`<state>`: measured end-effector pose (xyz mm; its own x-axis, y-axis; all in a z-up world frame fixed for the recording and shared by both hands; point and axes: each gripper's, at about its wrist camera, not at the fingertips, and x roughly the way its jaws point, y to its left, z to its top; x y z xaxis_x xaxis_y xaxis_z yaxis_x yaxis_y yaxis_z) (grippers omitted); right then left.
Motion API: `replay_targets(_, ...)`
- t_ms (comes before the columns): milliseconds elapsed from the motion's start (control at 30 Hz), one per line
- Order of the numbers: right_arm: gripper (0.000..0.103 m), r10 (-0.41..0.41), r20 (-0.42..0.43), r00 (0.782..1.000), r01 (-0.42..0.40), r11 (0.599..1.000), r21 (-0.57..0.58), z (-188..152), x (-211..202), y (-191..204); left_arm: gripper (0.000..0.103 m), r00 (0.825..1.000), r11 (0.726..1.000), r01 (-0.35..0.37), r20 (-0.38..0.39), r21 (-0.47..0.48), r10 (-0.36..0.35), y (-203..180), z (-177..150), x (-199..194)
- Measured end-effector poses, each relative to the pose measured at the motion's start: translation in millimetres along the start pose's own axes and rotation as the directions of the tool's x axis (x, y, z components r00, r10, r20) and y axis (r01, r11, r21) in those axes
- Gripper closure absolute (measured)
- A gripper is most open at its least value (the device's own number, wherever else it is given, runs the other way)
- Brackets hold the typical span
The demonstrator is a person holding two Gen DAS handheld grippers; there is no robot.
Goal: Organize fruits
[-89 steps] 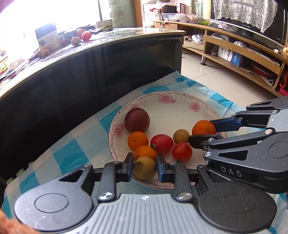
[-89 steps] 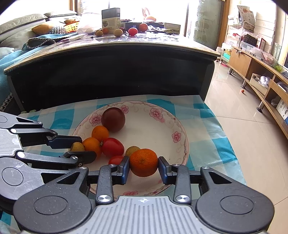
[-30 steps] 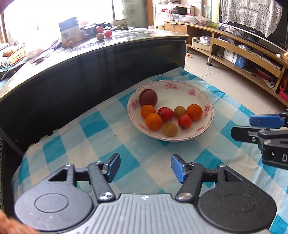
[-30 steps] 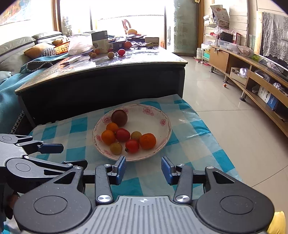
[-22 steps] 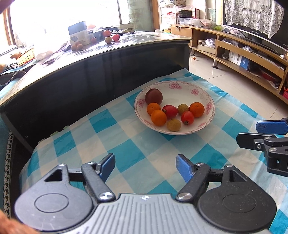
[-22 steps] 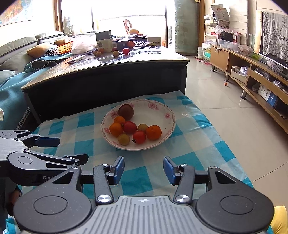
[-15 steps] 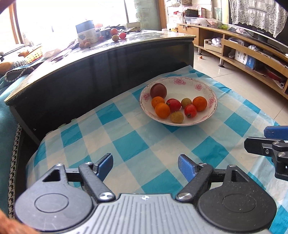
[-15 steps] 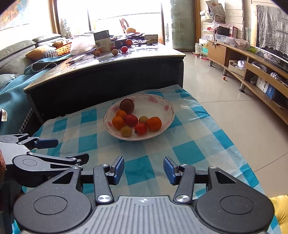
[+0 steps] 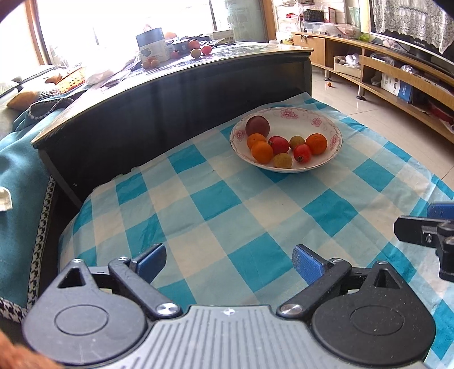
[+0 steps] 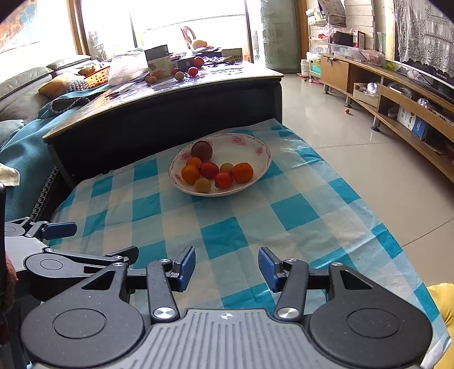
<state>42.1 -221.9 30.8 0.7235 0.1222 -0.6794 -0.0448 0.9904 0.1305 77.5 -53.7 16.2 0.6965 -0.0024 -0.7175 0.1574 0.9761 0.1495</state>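
Bright window (image 10: 170, 25), tiled floor (image 10: 326, 119), dark table (image 10: 170, 113), wooden shelving (image 10: 397, 93)

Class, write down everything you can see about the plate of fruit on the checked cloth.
The plate is round, shallow and white, seemingly ceramic, with pink flowers round its rim. It sits flat on the blue-and-white checked cloth, near the dark table. It holds eight fruits: one dark purple, three orange, two red, two small yellow-green, clustered toward its near side. Neither gripper touches it.

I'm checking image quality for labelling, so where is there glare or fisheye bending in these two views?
Left wrist view: the window is blown out white, and the dark table edge bows into a curve. Right wrist view: the window is also overexposed, the shelf unit bends, and the bowl with its fruit stays sharp.
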Motion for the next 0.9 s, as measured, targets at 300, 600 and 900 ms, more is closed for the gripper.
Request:
replay_targets(300,0.058,0.001,-0.026,1.000,-0.001,1.000,0.010,-14.1,-7.4,1.1,0.000,1.000,0.999,0.015,-0.002,-0.038,-0.015,-2.1,-11.8,-16.9)
replay_targets(600,0.058,0.001,-0.030,1.000,0.000,1.000,0.024,-22.1,-15.8,-0.3,0.000,1.000,0.999,0.026,0.015,-0.044,-0.026,-5.9,-17.6,-32.2)
replay_targets(900,0.056,0.007,-0.027,1.000,-0.007,1.000,0.023,-29.6,-24.5,2.2,0.000,0.999,0.997,0.044,0.020,-0.056,-0.043,-6.9,-25.5,-42.1)
